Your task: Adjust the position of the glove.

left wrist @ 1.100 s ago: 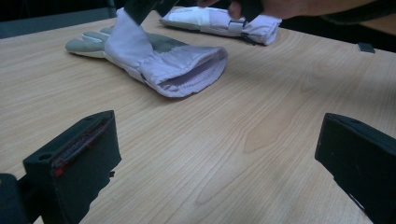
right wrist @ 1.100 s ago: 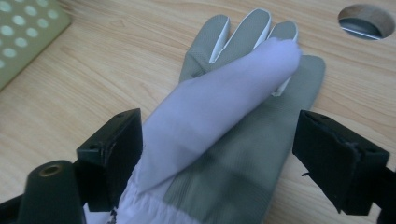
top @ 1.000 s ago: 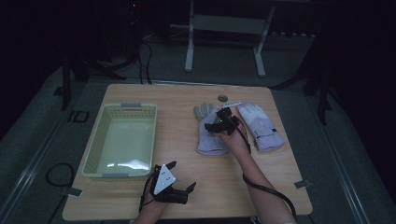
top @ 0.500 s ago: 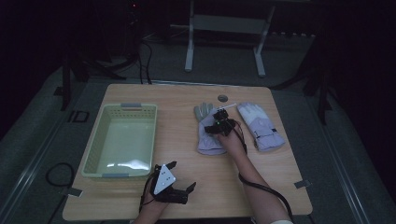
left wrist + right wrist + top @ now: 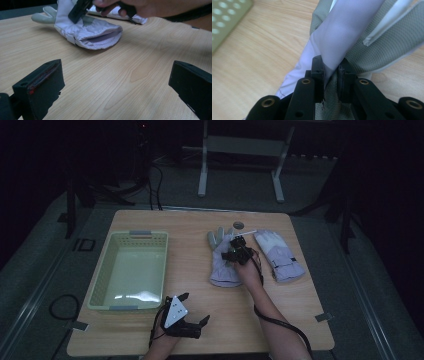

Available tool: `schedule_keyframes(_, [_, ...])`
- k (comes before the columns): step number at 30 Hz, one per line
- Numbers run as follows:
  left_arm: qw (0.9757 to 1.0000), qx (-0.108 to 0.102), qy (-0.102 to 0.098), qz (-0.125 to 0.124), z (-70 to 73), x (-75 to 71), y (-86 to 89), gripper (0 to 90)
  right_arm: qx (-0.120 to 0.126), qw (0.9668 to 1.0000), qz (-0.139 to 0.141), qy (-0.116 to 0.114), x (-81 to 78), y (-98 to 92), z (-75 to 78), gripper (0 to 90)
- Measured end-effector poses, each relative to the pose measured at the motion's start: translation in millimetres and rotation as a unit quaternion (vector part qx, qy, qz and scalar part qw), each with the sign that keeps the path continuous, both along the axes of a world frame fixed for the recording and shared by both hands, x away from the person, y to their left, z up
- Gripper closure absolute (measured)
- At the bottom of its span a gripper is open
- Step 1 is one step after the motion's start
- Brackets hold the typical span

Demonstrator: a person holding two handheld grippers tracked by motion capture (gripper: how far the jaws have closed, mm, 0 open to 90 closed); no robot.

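Right claw (image 5: 330,72) pinches the glove (image 5: 342,37); bare table (image 5: 125,75) flanks it.

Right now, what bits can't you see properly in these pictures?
- Small round thing beyond the gloves, high view: too small and dim to identify.
- Left glove, high view: its middle is hidden by the right gripper and hand.
- Right glove, left gripper view: mostly hidden behind the hand and cut off by the top edge.
- Basket, right gripper view: blurred, cut off at the corner.

Green basket (image 5: 131,270), wood table (image 5: 200,225), far stand (image 5: 240,165).
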State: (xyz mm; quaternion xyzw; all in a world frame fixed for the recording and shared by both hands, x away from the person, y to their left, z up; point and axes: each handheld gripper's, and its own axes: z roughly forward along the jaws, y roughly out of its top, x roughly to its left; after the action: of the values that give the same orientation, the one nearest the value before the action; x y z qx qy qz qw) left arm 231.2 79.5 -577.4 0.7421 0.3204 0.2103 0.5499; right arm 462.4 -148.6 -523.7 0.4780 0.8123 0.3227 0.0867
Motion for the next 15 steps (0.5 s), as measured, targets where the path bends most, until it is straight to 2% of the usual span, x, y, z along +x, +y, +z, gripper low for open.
schedule_keyframes(7, [1.0, 0.001, 0.0, 0.002, 0.1, -0.1, -0.2, 0.1, 0.024, 0.9994, 0.01, -0.023, -23.7, -4.2, 32.0, 78.7])
schedule_keyframes(15, [1.0, 0.001, -0.003, 0.002, 0.0, -1.1, -0.5, 0.1, 0.038, 0.9968, 0.015, -0.07, -66.6, -9.2, 79.2, 78.7])
